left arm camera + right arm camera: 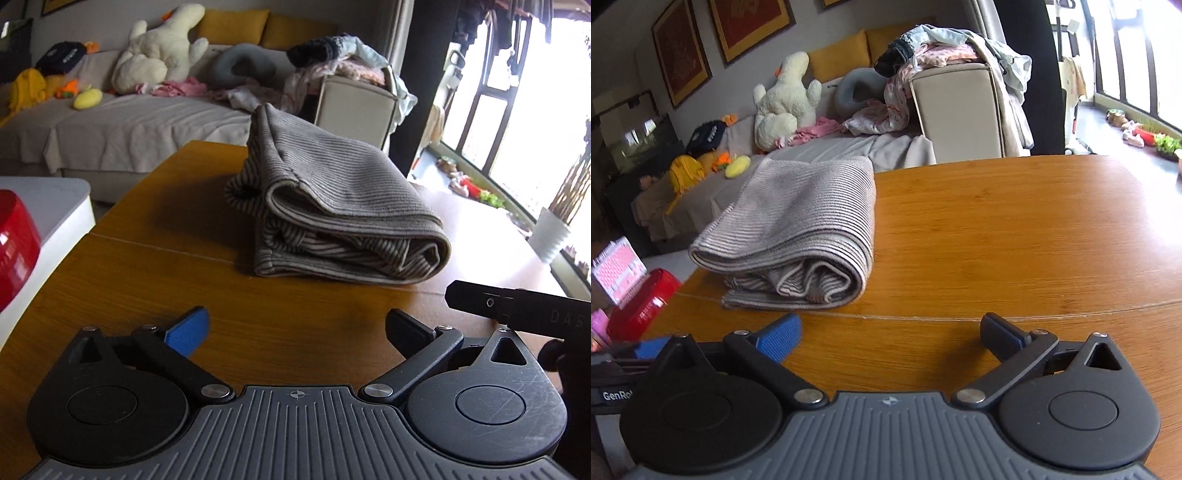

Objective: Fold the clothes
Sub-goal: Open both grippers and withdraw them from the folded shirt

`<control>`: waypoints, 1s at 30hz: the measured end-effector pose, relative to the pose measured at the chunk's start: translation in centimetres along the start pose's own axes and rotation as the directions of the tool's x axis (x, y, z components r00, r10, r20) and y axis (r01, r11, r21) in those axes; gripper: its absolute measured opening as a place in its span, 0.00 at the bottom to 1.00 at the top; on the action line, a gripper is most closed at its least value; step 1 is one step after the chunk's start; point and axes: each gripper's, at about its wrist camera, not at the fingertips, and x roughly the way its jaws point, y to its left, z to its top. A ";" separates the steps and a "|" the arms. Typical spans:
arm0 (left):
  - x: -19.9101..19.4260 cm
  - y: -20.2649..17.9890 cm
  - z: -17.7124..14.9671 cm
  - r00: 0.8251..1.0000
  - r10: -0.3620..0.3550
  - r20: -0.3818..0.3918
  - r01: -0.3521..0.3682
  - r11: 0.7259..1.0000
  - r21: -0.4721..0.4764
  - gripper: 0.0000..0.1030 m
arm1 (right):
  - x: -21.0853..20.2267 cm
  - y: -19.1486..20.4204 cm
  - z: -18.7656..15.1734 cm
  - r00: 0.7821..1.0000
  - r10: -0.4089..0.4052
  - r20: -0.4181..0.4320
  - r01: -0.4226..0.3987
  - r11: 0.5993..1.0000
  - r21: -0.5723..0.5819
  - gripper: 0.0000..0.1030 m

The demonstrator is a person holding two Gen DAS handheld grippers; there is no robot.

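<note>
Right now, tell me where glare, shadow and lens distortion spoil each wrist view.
Left wrist view: the window is blown out white, its glare washes the far right of the brown wooden table, and the folded grey striped garment casts a shadow to its left. Right wrist view: lighting is more even, but fisheye bends the table's far edge and the garment looks slightly soft.

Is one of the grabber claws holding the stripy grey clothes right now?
No, the folded striped garment lies alone on the wooden table, and the left gripper is open and empty in front of it.
</note>
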 end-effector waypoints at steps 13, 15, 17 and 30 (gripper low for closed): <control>1.3 -2.2 0.5 0.991 0.128 -0.033 -0.125 0.990 0.063 1.00 | 0.5 0.8 0.0 0.990 -0.135 -0.049 0.126 0.982 -0.144 1.00; 1.4 -2.4 0.6 0.989 0.141 -0.033 -0.139 0.988 0.060 1.00 | 0.4 0.8 0.0 0.990 -0.133 -0.048 0.125 0.982 -0.143 1.00; 1.5 -2.3 0.7 0.988 0.152 -0.030 -0.151 0.987 0.046 1.00 | 0.5 0.7 0.1 0.990 -0.132 -0.048 0.124 0.982 -0.143 1.00; 1.5 -1.9 0.9 0.988 0.152 -0.016 -0.152 0.988 0.002 1.00 | 0.7 0.3 0.4 0.990 -0.134 -0.046 0.126 0.982 -0.142 1.00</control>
